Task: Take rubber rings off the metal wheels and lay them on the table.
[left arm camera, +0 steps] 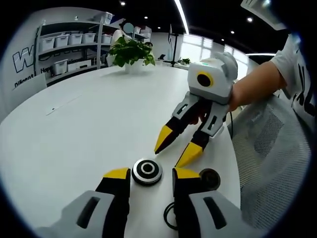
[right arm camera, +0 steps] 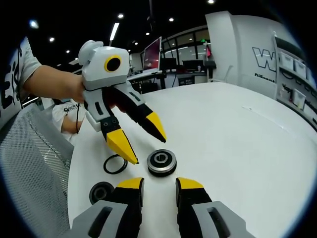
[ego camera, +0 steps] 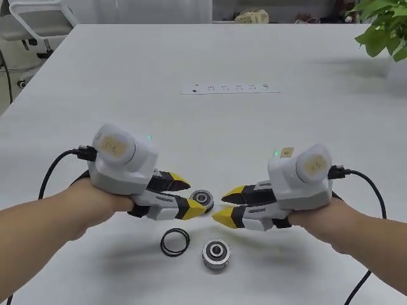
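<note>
White table (ego camera: 127, 95) spread wide under both hands. Left claw (ego camera: 193, 196) was held low over it with its jaws spread and nothing between them, the yellow tips pointing toward 3 o'clock in the head view. Right claw (ego camera: 220, 206) faced it from the other side, its jaws also spread and gripping nothing, tips pointing toward 9 o'clock.

One wheel (ego camera: 202, 197) lay flat on the table between the two sets of tips, close to both. Whether any tip touched it could not be told. In the left gripper view it sat just ahead of that claw's own jaws, dark around its edge with a pale band inside.

From that wheel, a loose rubber ring (ego camera: 175, 242) lay flat on the table at about 7 o'clock. A second wheel (ego camera: 216, 253) sat at about 6 o'clock, just beside the ring but apart from it.

Farther out, a pale strip (ego camera: 230, 88) lay at 12 o'clock, and a leafy plant (ego camera: 381, 28) stood toward 1 o'clock on the far part of the table.
</note>
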